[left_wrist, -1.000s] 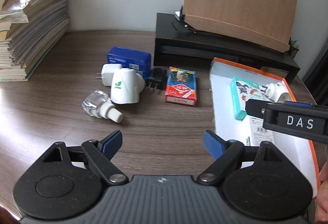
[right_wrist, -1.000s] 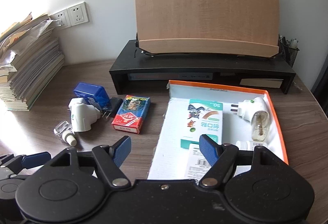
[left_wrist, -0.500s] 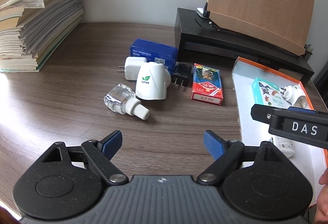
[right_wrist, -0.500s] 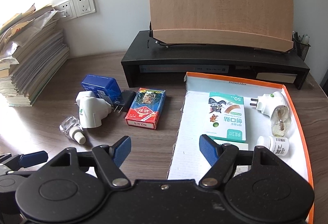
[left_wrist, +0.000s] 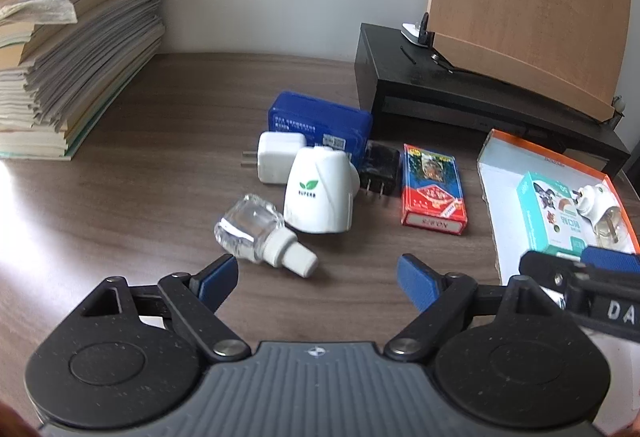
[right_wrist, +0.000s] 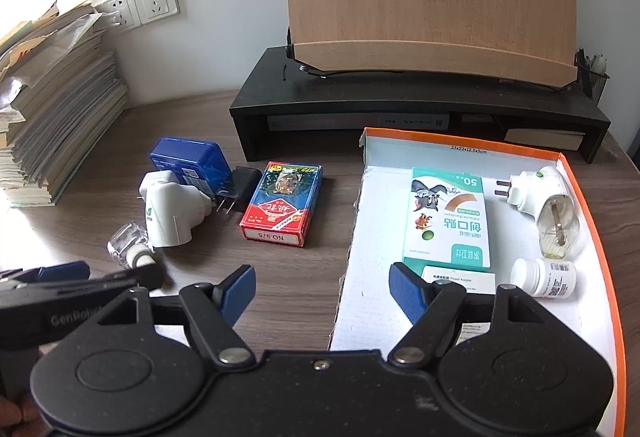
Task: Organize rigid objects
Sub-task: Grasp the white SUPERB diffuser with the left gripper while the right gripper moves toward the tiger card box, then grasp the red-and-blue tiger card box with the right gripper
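Left tool (left_wrist: 318,275) nearer clear bottle (left_wrist: 256,233) than before, both tools' jaws apart, empty

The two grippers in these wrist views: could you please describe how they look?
Both are matte black with blue finger pads. The left gripper has a ribbed grey centre plate, the right gripper a plain black one. White lettering marks each one's side.

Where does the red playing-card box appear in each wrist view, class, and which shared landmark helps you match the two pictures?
Left wrist view: the red playing-card box lies right of centre on the table, between the black charger and the orange-rimmed box.
Right wrist view: it lies left of centre, again between the two.
Shared landmark: the black monitor stand behind it.
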Available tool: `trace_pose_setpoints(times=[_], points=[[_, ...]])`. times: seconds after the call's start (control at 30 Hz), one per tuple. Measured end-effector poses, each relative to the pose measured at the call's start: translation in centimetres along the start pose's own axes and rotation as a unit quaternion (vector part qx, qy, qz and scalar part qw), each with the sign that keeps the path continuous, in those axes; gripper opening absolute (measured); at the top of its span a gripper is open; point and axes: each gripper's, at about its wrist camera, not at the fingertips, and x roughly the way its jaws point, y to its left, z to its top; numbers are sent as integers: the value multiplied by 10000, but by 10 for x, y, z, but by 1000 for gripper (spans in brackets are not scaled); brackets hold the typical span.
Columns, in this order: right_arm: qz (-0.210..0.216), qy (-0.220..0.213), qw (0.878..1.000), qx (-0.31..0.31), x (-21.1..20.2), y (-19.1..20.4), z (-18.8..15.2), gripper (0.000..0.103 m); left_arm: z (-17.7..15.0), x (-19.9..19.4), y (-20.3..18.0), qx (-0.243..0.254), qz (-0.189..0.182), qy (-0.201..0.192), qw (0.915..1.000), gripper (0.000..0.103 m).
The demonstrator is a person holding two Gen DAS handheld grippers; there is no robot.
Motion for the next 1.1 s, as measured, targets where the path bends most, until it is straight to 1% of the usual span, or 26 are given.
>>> trace_pose_setpoints(times=[0.23,0.53,0.7,0.73,0.77,0.8,0.83,0.9,1.1], points=[[-33,50,10000,57,7,-2,0,87,20,23,0,242,-26,-158,9996,89],[-74,112,9998,116,17,-7,0,87,31,58,1,500,-53,-123,9987,86],[-108,171,9997,112,24,-7,0,87,35,72,-2,672,-157,-44,9976,75],[-121,180,9997,100,25,-6,0,87,35,74,-2,697,-186,-43,9974,74],[-125,187,9997,91,26,-6,1,87,35,76,-3,720,-199,-37,9972,70],[-118,191,9997,87,27,-5,1,87,35,78,-4,740,-215,-17,9970,61],[-110,196,9997,83,29,-5,2,87,35,80,-4,756,-228,19,9969,57],[-108,201,9997,67,31,-3,3,87,34,82,-4,750,-284,21,9968,54],[-54,215,9998,-8,43,4,12,87,31,76,0,616,-350,-88,9974,54]])
